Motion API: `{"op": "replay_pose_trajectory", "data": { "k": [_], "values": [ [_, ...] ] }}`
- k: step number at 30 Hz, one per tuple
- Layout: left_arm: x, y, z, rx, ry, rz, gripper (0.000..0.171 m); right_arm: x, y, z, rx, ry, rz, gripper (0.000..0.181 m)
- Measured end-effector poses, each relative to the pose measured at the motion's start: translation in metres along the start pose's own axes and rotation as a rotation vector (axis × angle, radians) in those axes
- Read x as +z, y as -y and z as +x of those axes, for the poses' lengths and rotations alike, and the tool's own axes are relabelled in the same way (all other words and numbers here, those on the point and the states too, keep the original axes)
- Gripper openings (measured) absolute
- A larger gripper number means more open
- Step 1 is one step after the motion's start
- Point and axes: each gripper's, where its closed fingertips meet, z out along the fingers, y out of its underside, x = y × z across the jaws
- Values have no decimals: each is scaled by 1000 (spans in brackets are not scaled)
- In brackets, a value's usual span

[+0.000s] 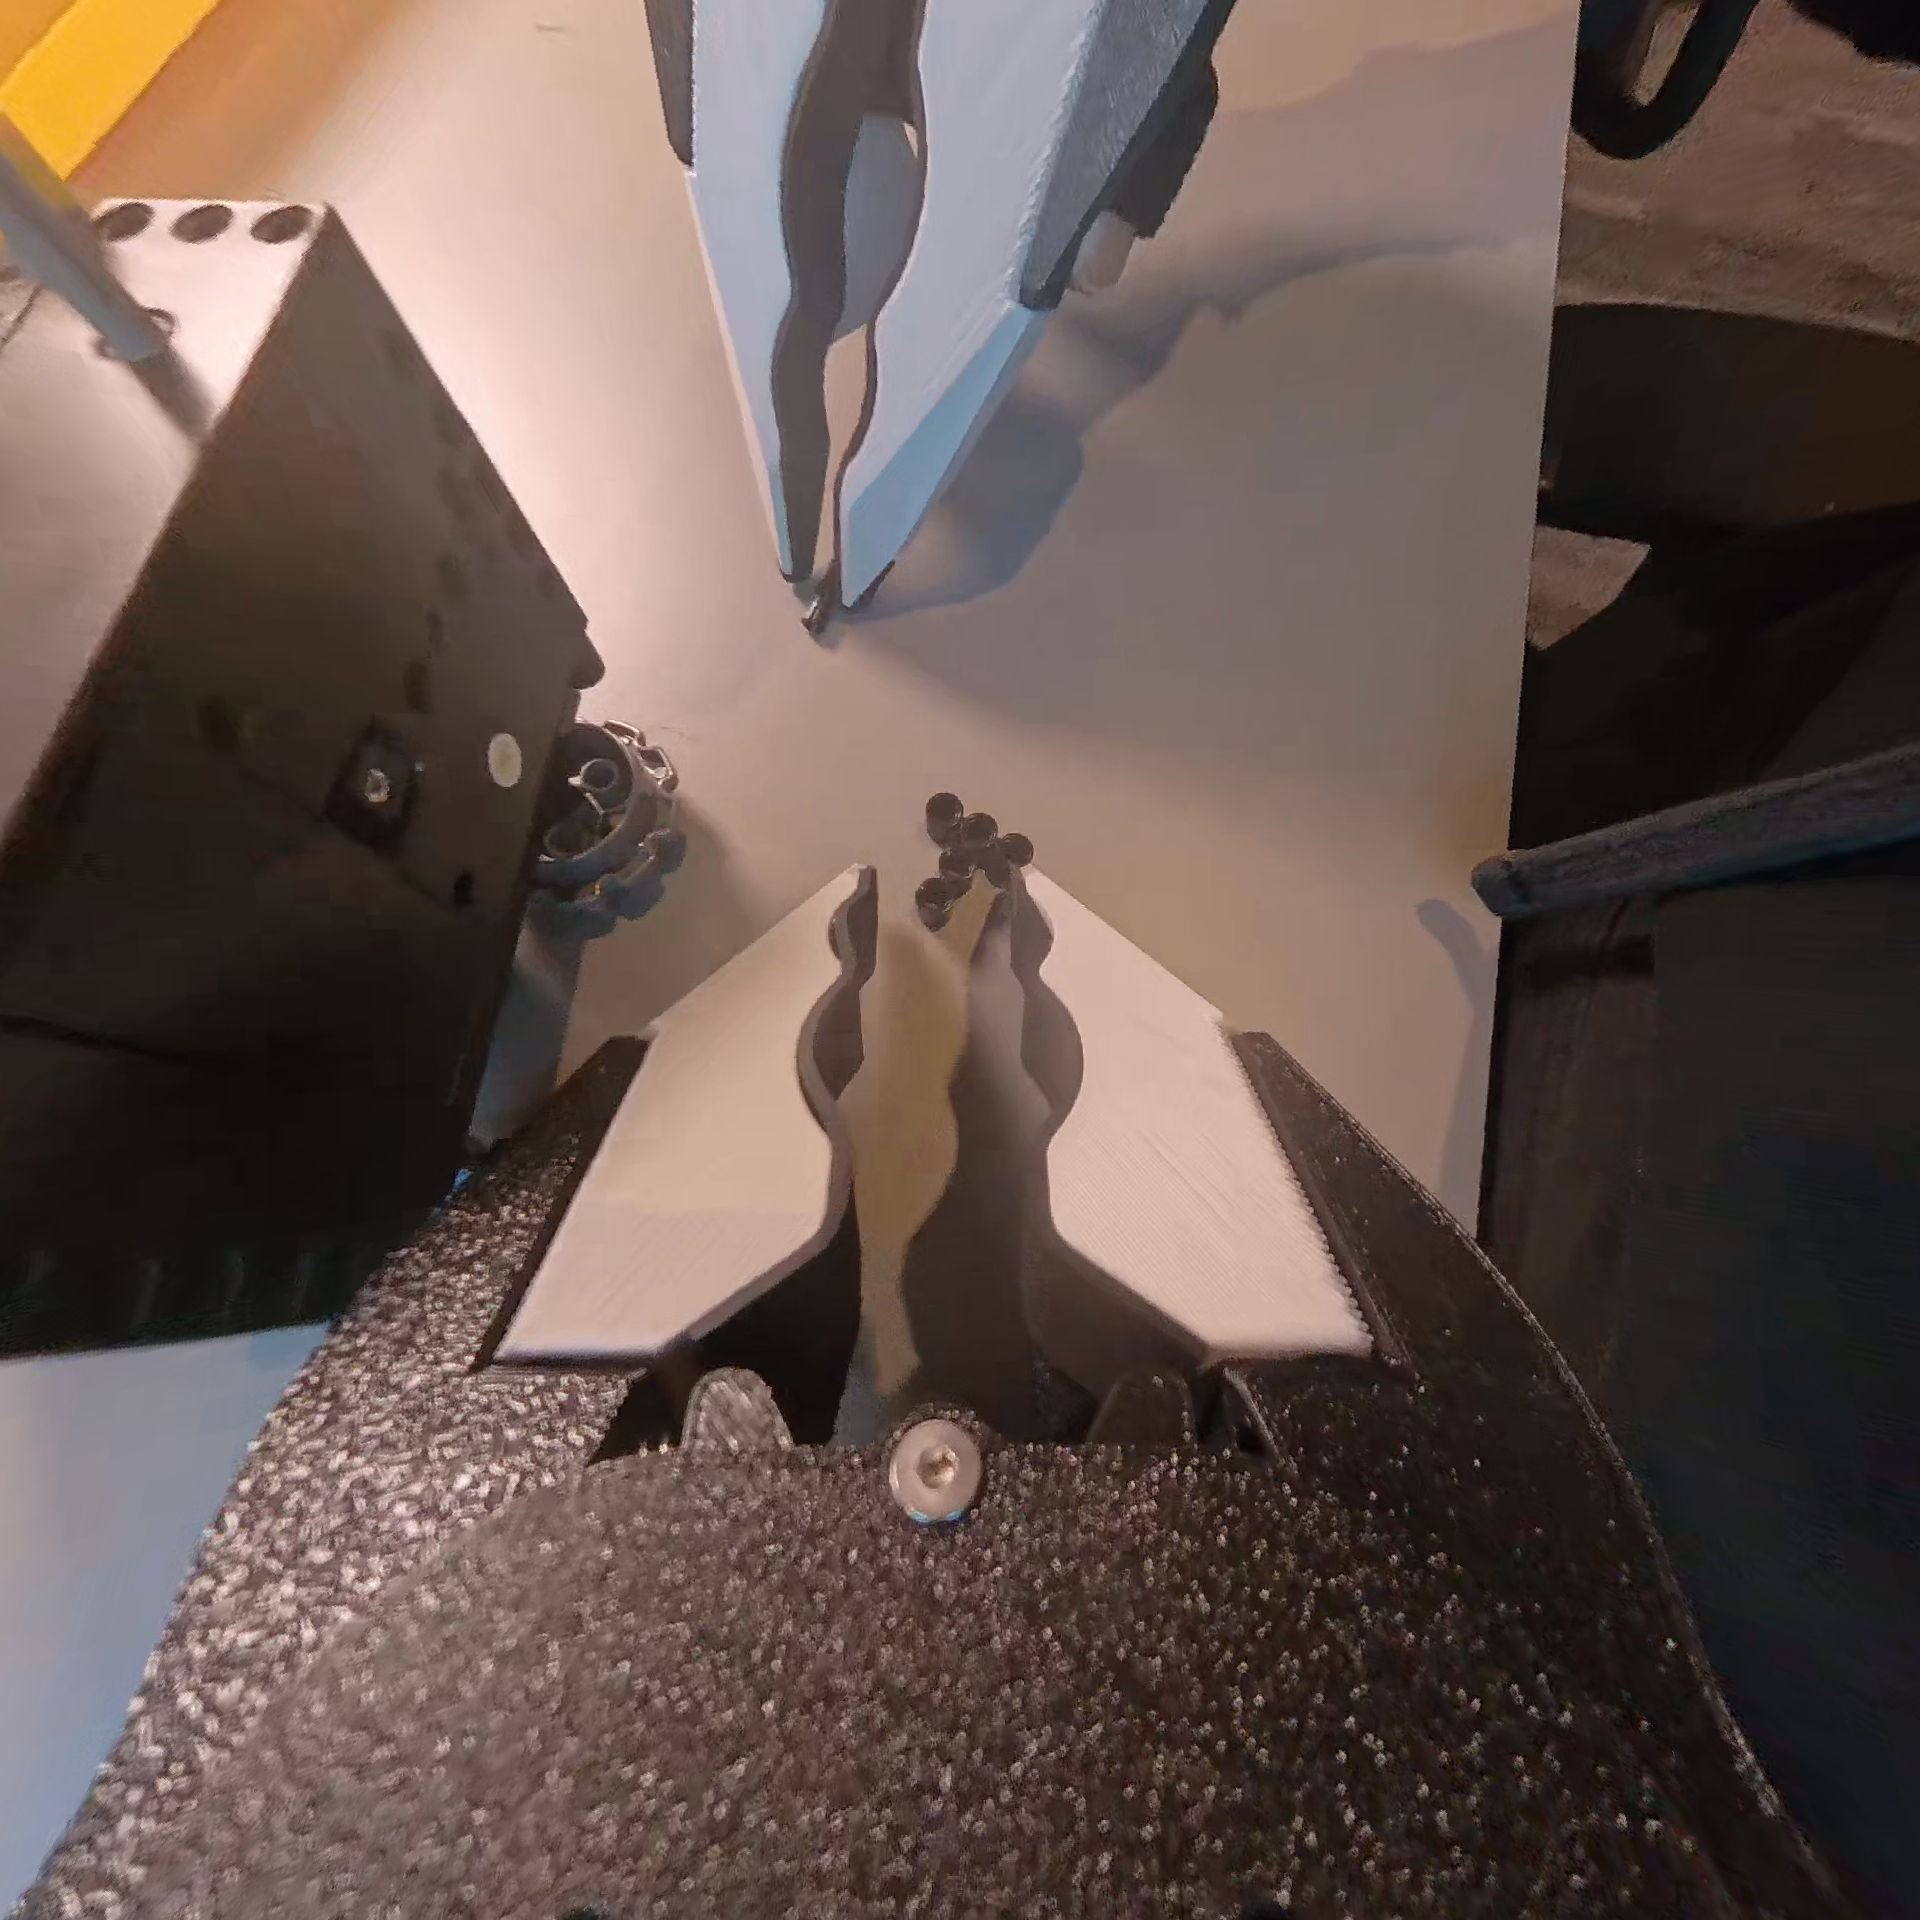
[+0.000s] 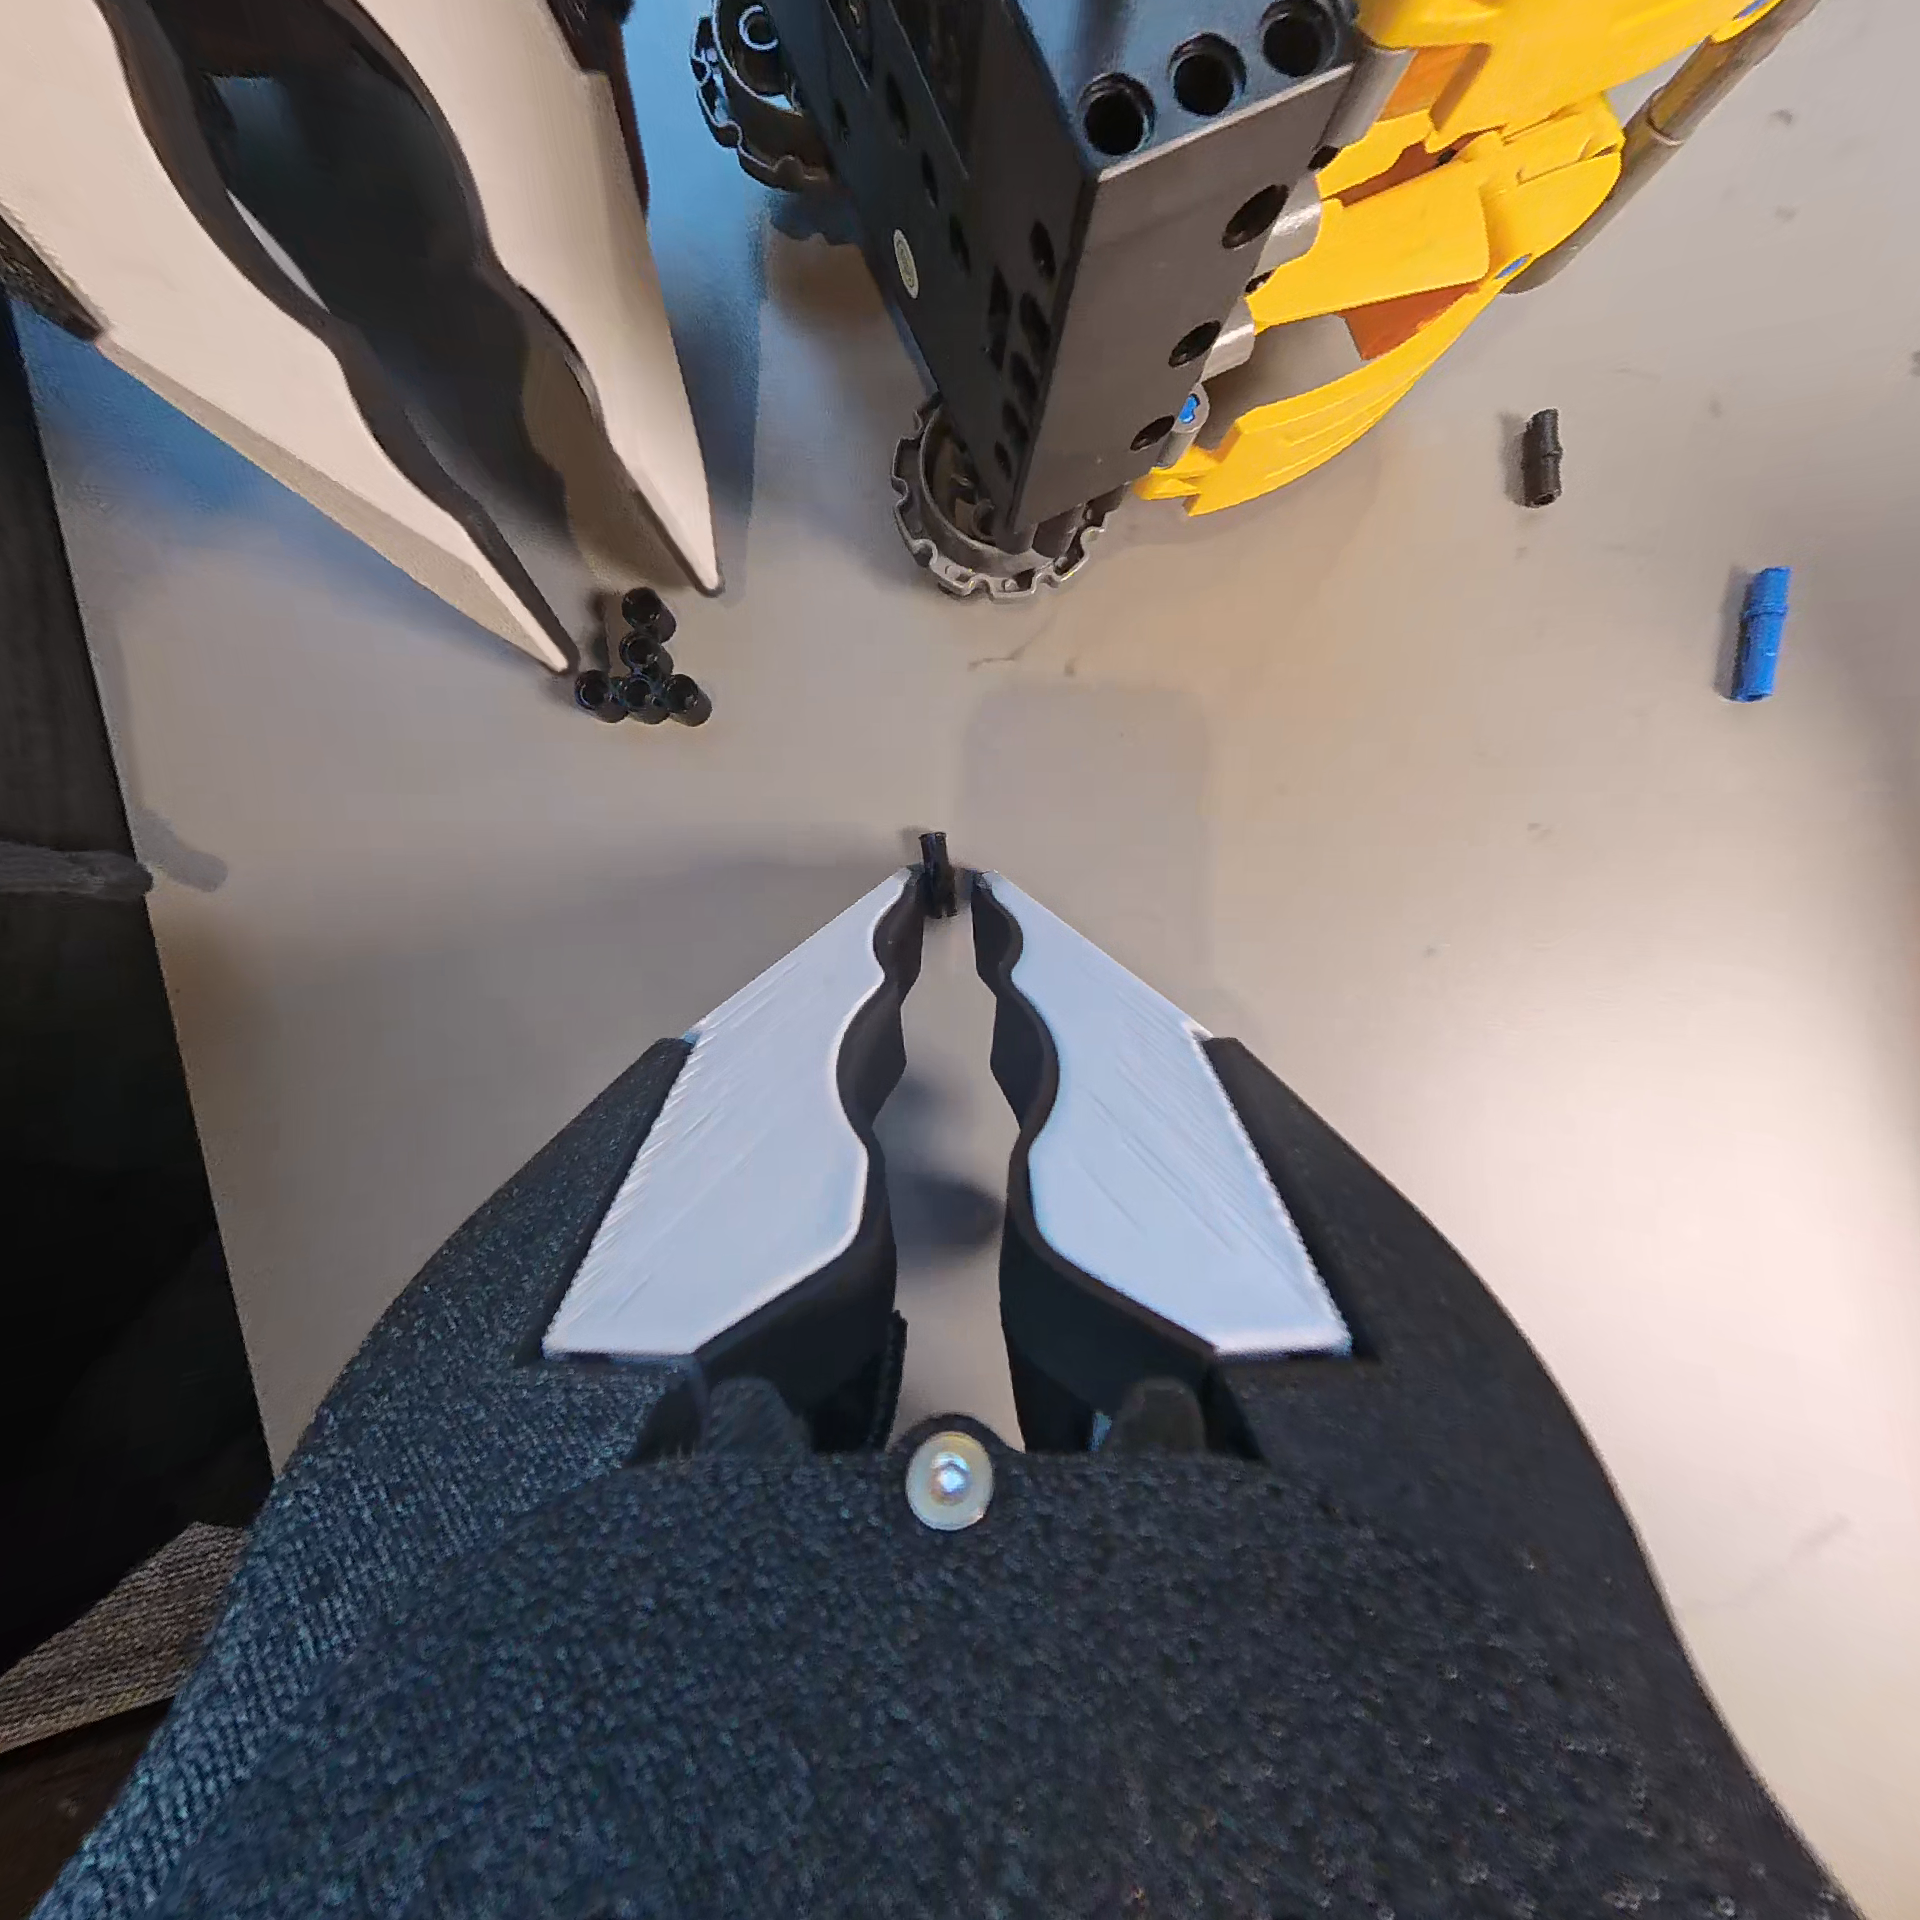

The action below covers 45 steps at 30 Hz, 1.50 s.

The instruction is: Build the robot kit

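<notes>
Black connector pin (image 2: pixel 936 871) sits nipped in the right gripper (image 2: pixel 940 883); left gripper (image 1: pixel 940 883) hangs part-open over a cluster of black pins (image 1: pixel 968 850).

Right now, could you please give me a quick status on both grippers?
Left gripper open, tips at the cluster of small black plastic pieces. Right gripper nearly closed around a small black plastic pin. Black-and-yellow brick-built model alongside.

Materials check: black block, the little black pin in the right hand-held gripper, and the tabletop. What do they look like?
Black block: likely moulded plastic, satin sheen, with rows of clean round holes.
Black pin: probably glossy plastic; too small to be sure. The right hand-held gripper has closed down around it, though a sliver of gap shows on one side.
Tabletop: smooth pale laminate or painted board, matte, faintly scuffed.
</notes>
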Motion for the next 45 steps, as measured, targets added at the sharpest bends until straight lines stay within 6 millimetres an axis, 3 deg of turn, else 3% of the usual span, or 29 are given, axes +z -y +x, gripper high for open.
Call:
{"op": "replay_pose_trajectory", "data": {
  "k": [8,17,19,24,30,35,41,45],
  "values": [
    [10,1,4,49,15,-25,5,0,0,-3,-20,-5,3,5],
    [6,-1,-5,11,69,-18,5,0,5,-4,-45,-10,29,4],
    [1,1,-7,-9,69,5,12,-3,8,-4,-52,-14,47,4],
    [-26,23,-8,-131,0,213,18,-20,35,-19,-182,-19,197,4],
    [-59,67,-11,-439,-256,573,18,-37,76,-43,-334,-25,364,5],
    [-66,71,-14,-519,-323,647,9,-46,93,-49,-376,-35,414,5],
    [-66,71,-10,-529,-356,658,3,-47,99,-52,-412,-53,419,5],
    [-77,77,-6,-567,-444,726,2,-56,107,-59,-426,-43,492,5]
  ]
}}
